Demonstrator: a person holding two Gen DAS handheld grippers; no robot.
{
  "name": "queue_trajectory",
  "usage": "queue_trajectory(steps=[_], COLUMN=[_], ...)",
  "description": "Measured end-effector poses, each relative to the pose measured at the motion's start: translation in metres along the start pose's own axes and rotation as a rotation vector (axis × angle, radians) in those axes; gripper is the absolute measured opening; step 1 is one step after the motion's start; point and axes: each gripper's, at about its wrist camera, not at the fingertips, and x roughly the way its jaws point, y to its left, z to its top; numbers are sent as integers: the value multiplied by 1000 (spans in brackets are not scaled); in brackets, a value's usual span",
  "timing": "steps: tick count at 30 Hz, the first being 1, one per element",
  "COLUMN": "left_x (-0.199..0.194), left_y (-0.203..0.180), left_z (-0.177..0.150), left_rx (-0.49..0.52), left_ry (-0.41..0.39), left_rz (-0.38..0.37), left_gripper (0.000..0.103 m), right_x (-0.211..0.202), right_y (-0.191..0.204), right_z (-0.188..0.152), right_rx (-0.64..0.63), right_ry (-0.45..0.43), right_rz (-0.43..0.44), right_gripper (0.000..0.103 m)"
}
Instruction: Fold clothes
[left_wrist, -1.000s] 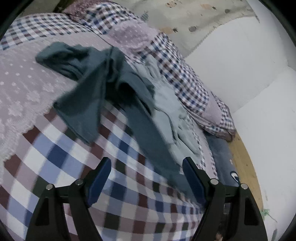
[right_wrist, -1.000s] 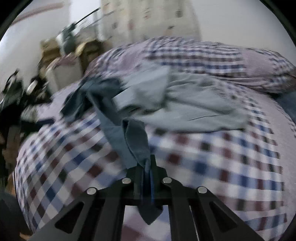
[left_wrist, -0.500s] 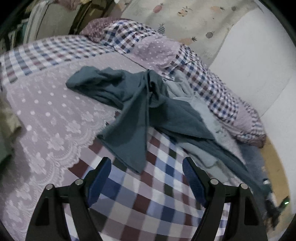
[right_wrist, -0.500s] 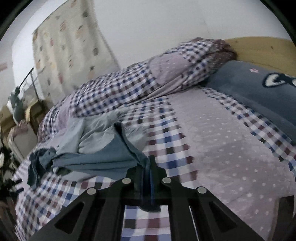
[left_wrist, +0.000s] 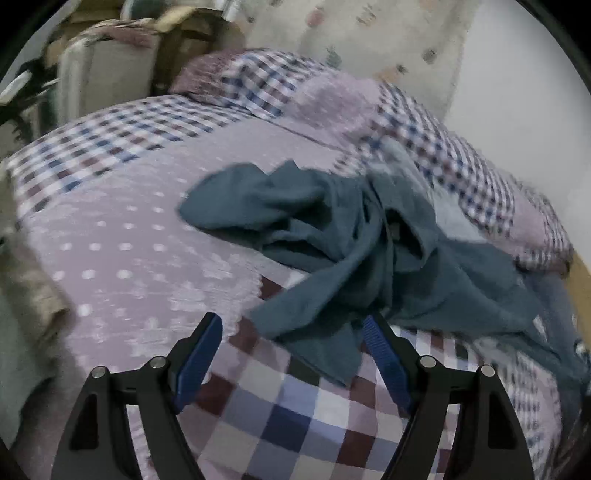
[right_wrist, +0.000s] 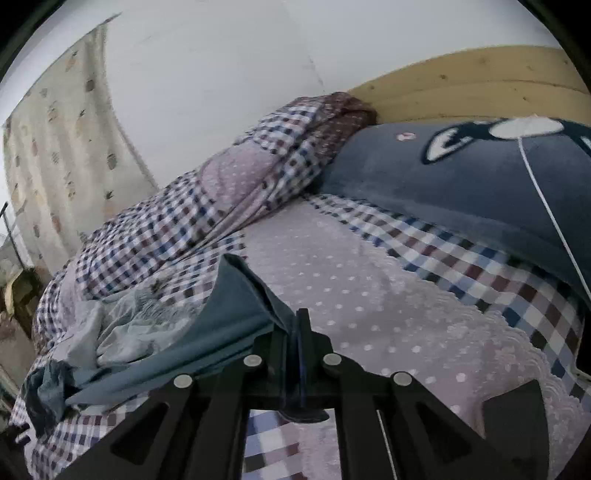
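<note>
A dark teal garment (left_wrist: 332, 240) lies crumpled on the bed, one limp end reaching down between the blue fingers of my left gripper (left_wrist: 291, 328), which stands open just short of it. A paler grey-blue garment (left_wrist: 450, 218) lies beyond it against the rolled quilt. In the right wrist view my right gripper (right_wrist: 297, 332) is shut on an edge of the dark teal garment (right_wrist: 229, 317), which stretches taut back to the left. The pale garment (right_wrist: 125, 328) lies bunched beside it.
The bed carries a checked and dotted lilac cover (left_wrist: 122, 236). A rolled checked quilt (right_wrist: 207, 221) lines the wall side. A dark blue pillow (right_wrist: 461, 177) rests against the wooden headboard (right_wrist: 461, 85). Cluttered furniture (left_wrist: 110, 74) stands past the bed's far end.
My right gripper has pulled the teal garment's edge toward the headboard, stretching the cloth. The left gripper has swung and come closer to the garment's loose end, still open.
</note>
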Motion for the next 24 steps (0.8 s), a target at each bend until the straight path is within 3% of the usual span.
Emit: queue_trajectory(steps=[4,6,7,11,16,21,24], left_x=[20,25,23,-15,-135,-236,-274], left_y=[-25,-31,-33,-49,-61,-12,22], left_z=[2,4,6,15,41,73,88], left_rx=[136,132,106,54,37,-121,-189], left_ry=[38,49,55,-55,-378,-591,-676], left_rz=[50,8,-15,-165,-271,-312,-264], left_gripper=[81,39,2,0,0,0,0], right_x=[3,4,5,3,-21,-52,-72], right_y=[-17,-22,-25,-42,-78,-121,-146], right_z=[1,1,1,5,15,26,30], right_rx=[19,19,20,33,131,259,342], right_ry=[6,11,15,9,-67,-165,-226], right_rz=[-22,-32,-35,-69,-177,-313,-399], right_gripper=[2,2,2,2,2,3,3])
